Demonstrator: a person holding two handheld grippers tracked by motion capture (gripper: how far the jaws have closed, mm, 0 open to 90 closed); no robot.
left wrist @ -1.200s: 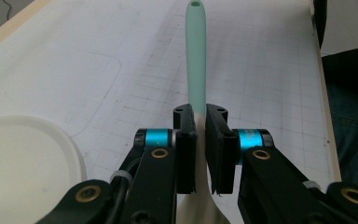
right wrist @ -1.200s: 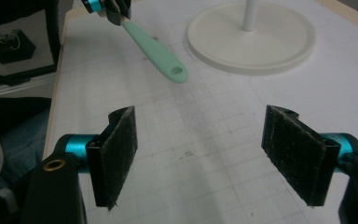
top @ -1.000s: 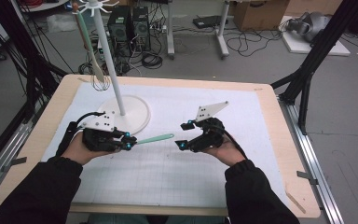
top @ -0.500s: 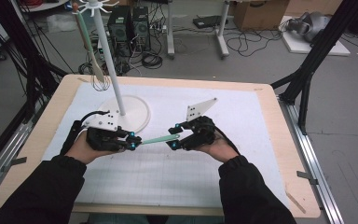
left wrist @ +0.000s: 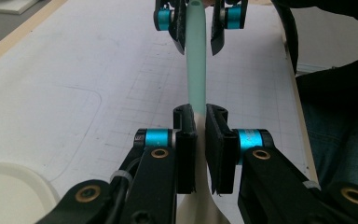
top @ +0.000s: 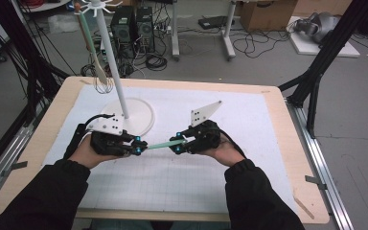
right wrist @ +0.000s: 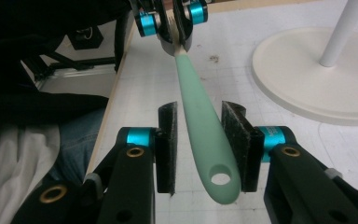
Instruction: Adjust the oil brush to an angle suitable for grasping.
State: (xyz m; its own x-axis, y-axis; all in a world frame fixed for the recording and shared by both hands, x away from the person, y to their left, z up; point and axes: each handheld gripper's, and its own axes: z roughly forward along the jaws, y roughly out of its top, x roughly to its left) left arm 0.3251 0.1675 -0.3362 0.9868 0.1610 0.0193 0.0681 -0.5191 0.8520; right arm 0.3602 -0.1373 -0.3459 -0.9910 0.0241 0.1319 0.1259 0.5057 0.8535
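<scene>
**Spatula changes hands above the table**

A mint-green spatula handle (top: 165,143) hangs level just in front of the round white base of the stand (top: 141,116), bridging two hand-held grippers above the white gridded mat (top: 249,124). The left gripper (top: 138,146), nearest the base, has its black pads pressed tight on the pale neck where the green handle meets the cream blade (left wrist: 200,205). To the right of the base, the right gripper (top: 178,144) brackets the handle's far end, the end with the hanging hole (right wrist: 221,178); its jaws stand a little apart, with a sliver of daylight on either side of the handle, so it grips nothing yet.

The step in hand looks to be a handover from left to right. The next move likely calls for the right jaws to close squarely on the flattened end without covering the hole, and for the left to let go only once that hold is firm; a release too soon would drop the tool onto the mat.

Up the stand's pole (top: 113,62), a second green-handled utensil (top: 92,45) hangs from the hooks at its crown, which suggests where this one is bound.

No brand, label or readable writing shows on the spatula, the grippers or the stand; the mat carries only faint grid lines.
</scene>
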